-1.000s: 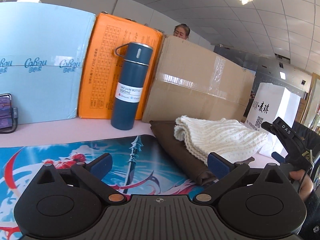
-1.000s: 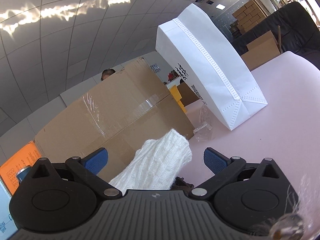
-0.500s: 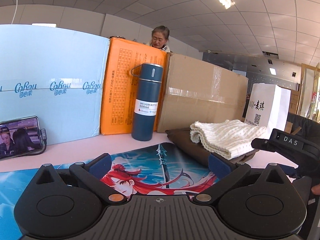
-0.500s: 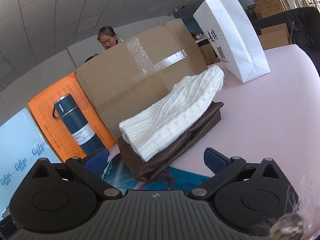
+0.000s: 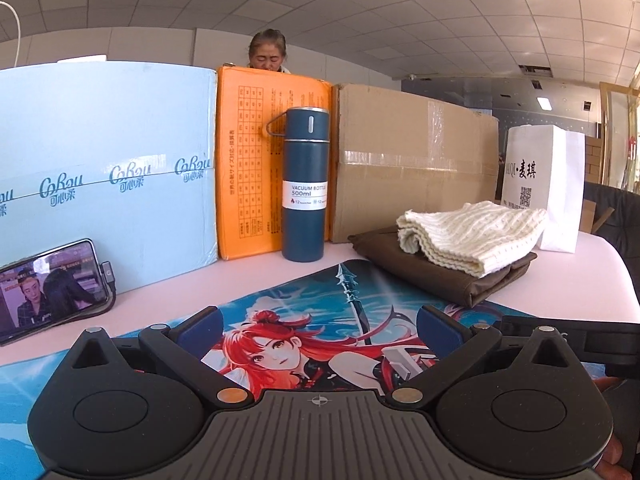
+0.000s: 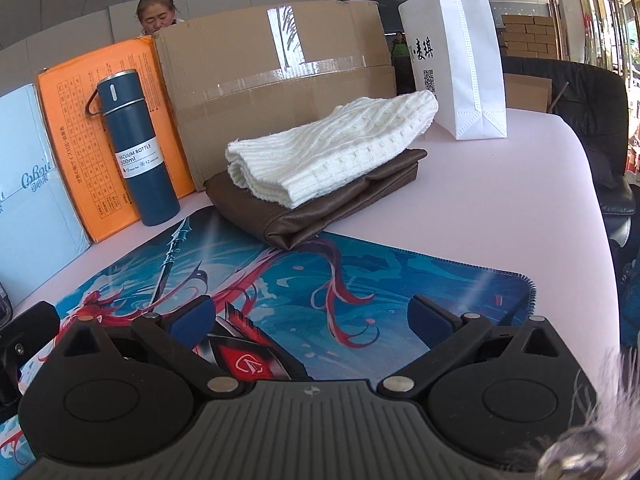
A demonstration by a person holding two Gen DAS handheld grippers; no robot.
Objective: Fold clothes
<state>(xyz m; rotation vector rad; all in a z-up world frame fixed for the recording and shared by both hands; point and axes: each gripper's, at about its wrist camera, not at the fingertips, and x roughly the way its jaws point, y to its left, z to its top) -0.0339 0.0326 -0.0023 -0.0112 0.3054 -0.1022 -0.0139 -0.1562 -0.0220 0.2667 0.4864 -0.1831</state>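
Blue-padded fingers of the left gripper (image 5: 318,326) stand wide apart with nothing between them, hovering over the printed desk mat (image 5: 304,320). The right gripper (image 6: 310,314) is likewise spread and empty above the same mat (image 6: 360,276).

Beyond the mat's far edge, on the pale pink table (image 6: 500,208), lies a folded brown garment (image 6: 320,208) with a folded white knit sweater (image 6: 332,148) resting on top of it; the brown one's near corner overlaps the mat.

Left of the stack a dark blue vacuum bottle (image 5: 305,184) stands upright with its cap on, so what it holds cannot be told. Behind it stand an orange box (image 5: 248,168), a taped cardboard box (image 5: 412,160) and a light blue box (image 5: 104,168), all shut. A white paper bag (image 6: 456,64) stands upright just beyond the sweater; its inside is not visible. A phone (image 5: 48,288) leans against the light blue box, screen lit. A person's head (image 5: 268,50) shows above the orange box.
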